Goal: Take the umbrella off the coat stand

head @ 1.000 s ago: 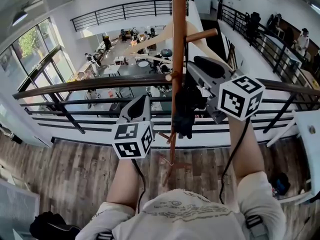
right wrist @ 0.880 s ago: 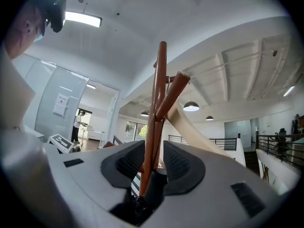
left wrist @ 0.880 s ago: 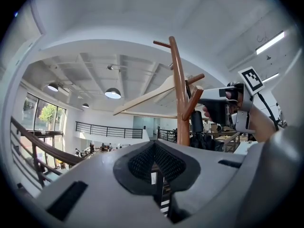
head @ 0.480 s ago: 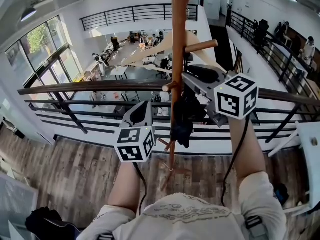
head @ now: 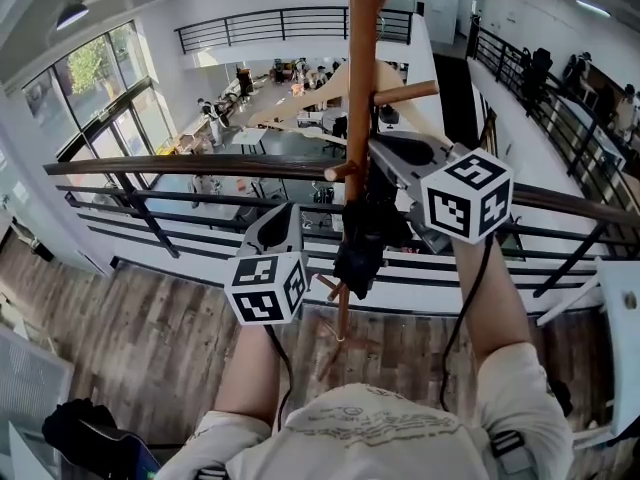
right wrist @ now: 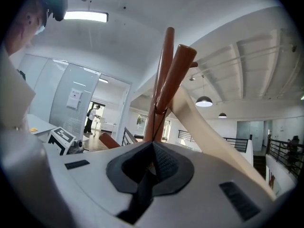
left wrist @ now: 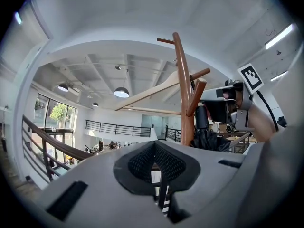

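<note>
My left gripper (left wrist: 156,164) hangs low, its jaws pressed together on nothing. My right gripper (right wrist: 151,161) has its jaws closed on what looks like the thin cord (right wrist: 157,125) of the umbrella (head: 358,243), a black folded bundle dangling against the coat stand (head: 360,88). I judge it light and floppy, apt to swing. The cord or stiff handle is the better hold, not the slack fabric.

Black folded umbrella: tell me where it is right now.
In the head view, the black folded umbrella hangs at centre against the brown wooden coat stand's pole, just below the right gripper and right of the left gripper.
</note>
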